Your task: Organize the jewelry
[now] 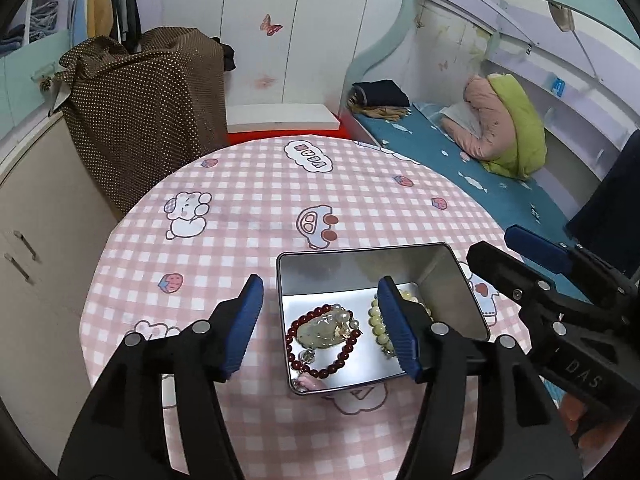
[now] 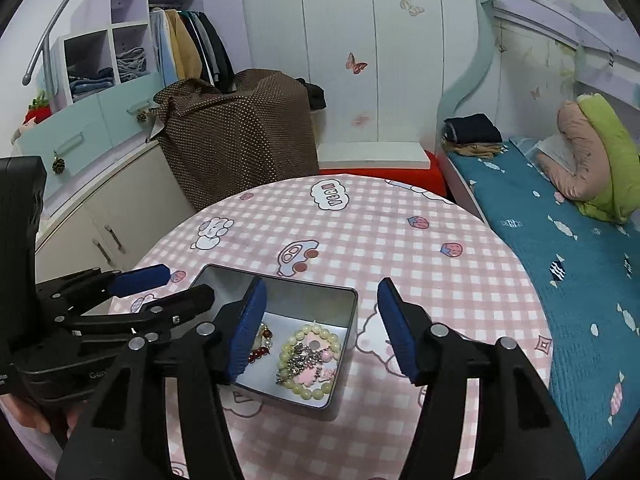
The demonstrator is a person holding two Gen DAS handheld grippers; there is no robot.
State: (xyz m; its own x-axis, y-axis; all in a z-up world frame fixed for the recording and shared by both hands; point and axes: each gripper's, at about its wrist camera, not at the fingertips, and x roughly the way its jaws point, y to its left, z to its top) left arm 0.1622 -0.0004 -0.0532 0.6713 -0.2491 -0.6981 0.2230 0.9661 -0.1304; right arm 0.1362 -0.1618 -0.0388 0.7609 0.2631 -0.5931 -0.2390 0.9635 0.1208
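Observation:
A metal tin [image 1: 352, 268] [image 2: 348, 312] sits on the round pink checked table [image 1: 260, 196] [image 2: 400, 232]. In it lie a dark red bead bracelet [image 1: 340, 364] [image 2: 258, 354] with a pale green pendant [image 1: 320, 326], and a cream bead bracelet [image 1: 378, 320] [image 2: 320, 392] with a silver chain and pink charms [image 2: 308, 364]. My left gripper [image 1: 320, 328] is open and empty above the tin's left part. My right gripper [image 2: 320, 328] is open and empty above the tin's right edge; it also shows in the left wrist view [image 1: 520, 256].
A brown dotted cloth covers something [image 1: 148, 104] behind the table. A bed with a teal sheet [image 2: 560, 264] and pillows lies to the right. A cabinet [image 1: 36, 240] stands on the left. A wardrobe [image 2: 360, 40] is at the back.

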